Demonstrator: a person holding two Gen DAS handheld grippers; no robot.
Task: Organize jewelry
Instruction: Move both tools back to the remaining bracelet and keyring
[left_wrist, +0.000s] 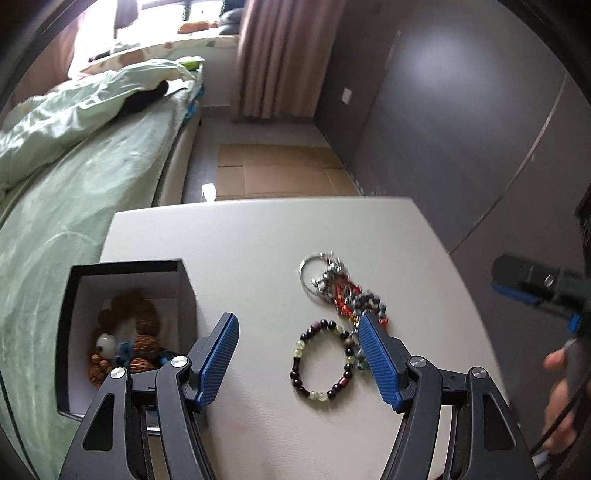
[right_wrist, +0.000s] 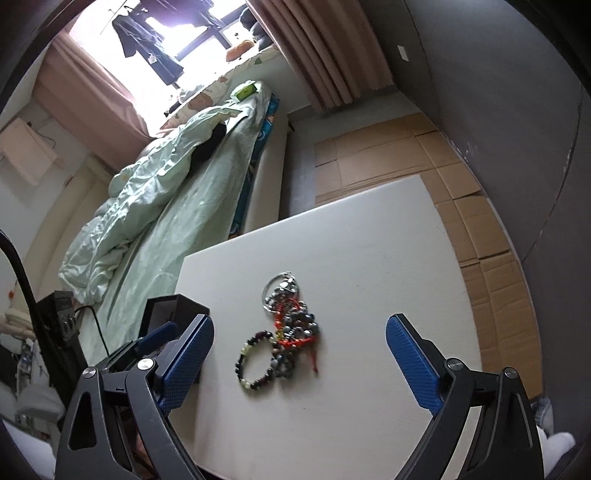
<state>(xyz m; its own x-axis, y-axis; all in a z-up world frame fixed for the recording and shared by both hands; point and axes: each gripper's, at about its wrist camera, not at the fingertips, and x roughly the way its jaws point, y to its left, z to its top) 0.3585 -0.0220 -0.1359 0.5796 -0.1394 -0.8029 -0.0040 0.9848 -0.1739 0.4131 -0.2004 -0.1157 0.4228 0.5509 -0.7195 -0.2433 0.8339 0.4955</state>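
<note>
A beaded bracelet (left_wrist: 324, 361) with dark and pale green beads lies on the white table (left_wrist: 251, 243). Beside it lies a tangle of red-corded beads and a silver ring (left_wrist: 340, 288). A black box (left_wrist: 125, 332) at the table's left edge holds brown bead strings. My left gripper (left_wrist: 297, 328) is open above the table, its right finger next to the bracelet. My right gripper (right_wrist: 299, 332) is open and empty; the bracelet (right_wrist: 258, 360) and the tangle (right_wrist: 291, 321) lie between its fingers, further ahead. The box (right_wrist: 173, 310) is behind its left finger.
A bed with a pale green quilt (right_wrist: 155, 206) runs along the table's left side. Flattened cardboard (right_wrist: 406, 155) covers the floor beyond the table. A grey wall (left_wrist: 461, 129) stands on the right. The right gripper and a hand (left_wrist: 546, 295) show at the left wrist view's right edge.
</note>
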